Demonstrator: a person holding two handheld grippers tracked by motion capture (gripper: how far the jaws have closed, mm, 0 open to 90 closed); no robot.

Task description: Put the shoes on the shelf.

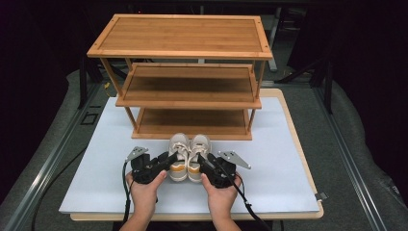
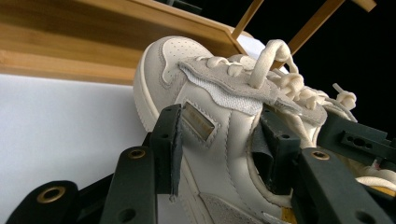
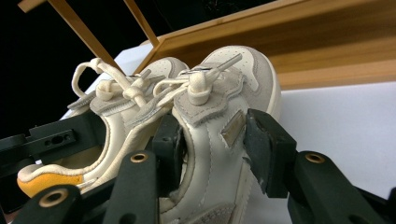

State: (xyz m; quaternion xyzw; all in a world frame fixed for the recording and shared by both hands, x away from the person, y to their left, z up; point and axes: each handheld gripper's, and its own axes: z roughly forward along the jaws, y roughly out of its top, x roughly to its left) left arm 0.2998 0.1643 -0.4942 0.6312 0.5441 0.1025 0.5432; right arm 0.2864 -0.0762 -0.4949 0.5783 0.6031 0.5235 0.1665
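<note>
Three-tier bamboo shoe rack [image 1: 180, 36] standing at the far half of the table, all its shelves bare, white table mat [image 1: 279, 163] spreading beneath it, pale wooden table edge [image 1: 300, 144] framing the mat, grey floor [image 1: 346, 130] around, black surroundings beyond.

Cream shoes [image 1: 188, 156] with yellow-orange heels between black claws, honey-brown wooden rack [image 1: 185, 72] beyond them, pale lavender-white surface [image 1: 284, 159] beneath

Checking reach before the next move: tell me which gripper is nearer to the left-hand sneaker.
Left. The left gripper is clamped on the left-hand sneaker's outer side wall; the right gripper grips the other sneaker beside it.
</note>
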